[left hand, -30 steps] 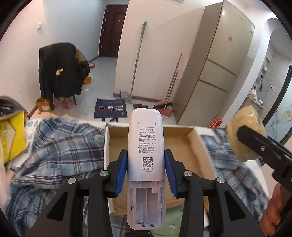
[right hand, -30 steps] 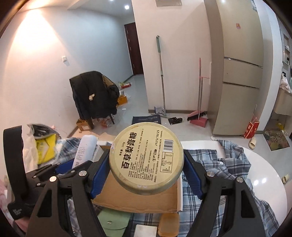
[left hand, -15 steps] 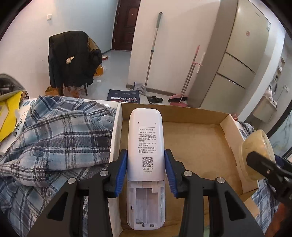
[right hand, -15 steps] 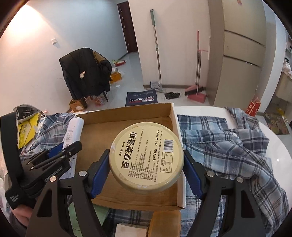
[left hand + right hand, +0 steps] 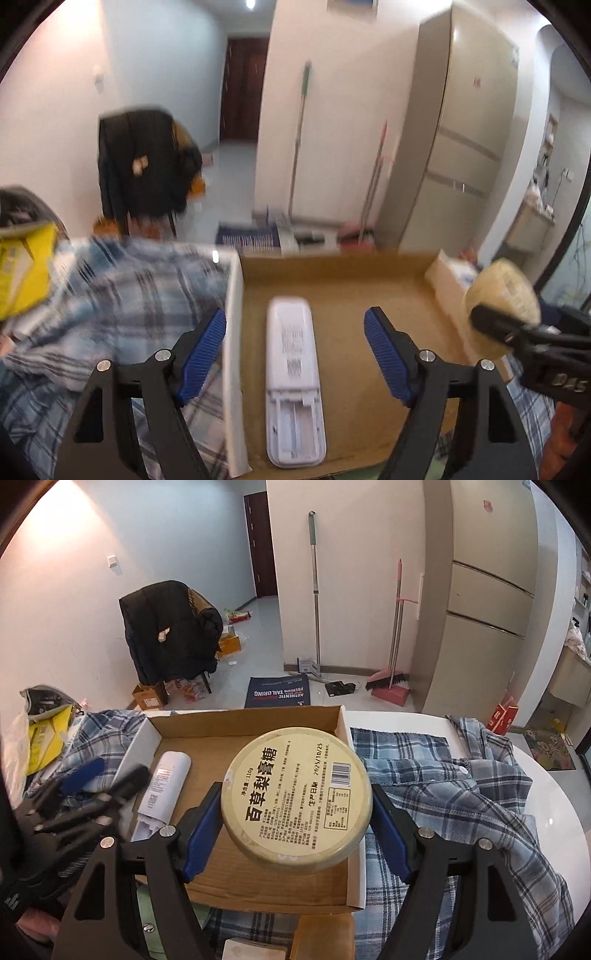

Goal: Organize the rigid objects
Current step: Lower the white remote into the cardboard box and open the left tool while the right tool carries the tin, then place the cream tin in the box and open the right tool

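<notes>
The left gripper (image 5: 295, 332) is opening; its blue pads (image 5: 201, 356) stand well clear on either side of the white remote control (image 5: 293, 384), which lies between them without contact. The remote rests flat on the floor of the shallow cardboard box (image 5: 343, 275), lengthwise along the gripper's line, label side up, with its battery bay uncovered at the end nearest the gripper. It sits closer to the box's left wall than to its right; that white-faced wall (image 5: 232, 354) runs just inside the left pad. Beyond that wall, left of the gripper, a blue plaid shirt (image 5: 110, 295) is heaped on the table, and a yellow package (image 5: 22, 273) lies farther left. The right gripper (image 5: 297, 830) is clamped on a round cream-coloured tin (image 5: 297, 799), both pads pressing its rim at opposite sides, printed label facing the camera. The tin is carried above the box's right half, clear of the cardboard floor below it. In the right wrist view the remote (image 5: 164, 784) appears ahead and to the left of this gripper, by the box's left wall, with the left gripper (image 5: 99, 775) blurred beside it. More of the plaid shirt (image 5: 443, 775) covers the white table (image 5: 554, 786) to the right of the box. The left wrist view is motion-blurred.
</notes>
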Demonstrator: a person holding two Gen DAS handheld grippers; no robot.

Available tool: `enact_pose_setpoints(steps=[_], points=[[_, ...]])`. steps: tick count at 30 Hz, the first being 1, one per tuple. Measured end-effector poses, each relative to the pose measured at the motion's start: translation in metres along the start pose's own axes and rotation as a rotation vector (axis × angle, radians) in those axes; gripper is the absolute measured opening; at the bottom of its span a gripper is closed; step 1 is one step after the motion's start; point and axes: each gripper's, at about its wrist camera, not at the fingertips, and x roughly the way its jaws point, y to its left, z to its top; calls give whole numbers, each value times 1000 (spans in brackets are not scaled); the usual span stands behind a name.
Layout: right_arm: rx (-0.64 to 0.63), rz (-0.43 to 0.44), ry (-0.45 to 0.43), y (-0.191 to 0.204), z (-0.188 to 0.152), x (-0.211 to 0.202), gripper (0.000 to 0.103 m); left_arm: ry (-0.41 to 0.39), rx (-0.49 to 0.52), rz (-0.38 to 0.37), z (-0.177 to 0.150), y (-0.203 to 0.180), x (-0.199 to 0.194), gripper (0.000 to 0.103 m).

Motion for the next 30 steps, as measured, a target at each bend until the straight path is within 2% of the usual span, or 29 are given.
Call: enact_pose_setpoints(steps=[3,4,5,7,9,13,18,21,23,28,30], points=[[1,5,-6,-1,1,0,74,-168,-28,-13,5,6,-32,93],[1,8,-1,-2,0,2,74,-200,-45,0,6,8,-38,95],[1,6,5,-4,0,4,74,-204,-54,17,10,8,-38,103],[2,-7,17,-7,0,11,74,-180,-47,36,12,8,-37,103],[-2,-20,32,-8,-2,16,74,-200,-51,12,11,10,-40,103],[-33,11,59,1,-8,26,74,-217,-56,-12,13,13,-46,103],[-90,19,82,14,-16,35,74,-237,-61,-9,14,13,-52,103],[-85,23,113,13,-18,44,74,-198,-1,-54,18,9,-52,103],[-86,27,128,10,-18,47,74,-227,10,-44,20,7,-61,103],[-78,30,113,11,-19,45,74,-268,13,-75,31,1,-87,103],[-77,22,103,10,-17,37,74,-258,22,-78,35,-1,-99,103]])
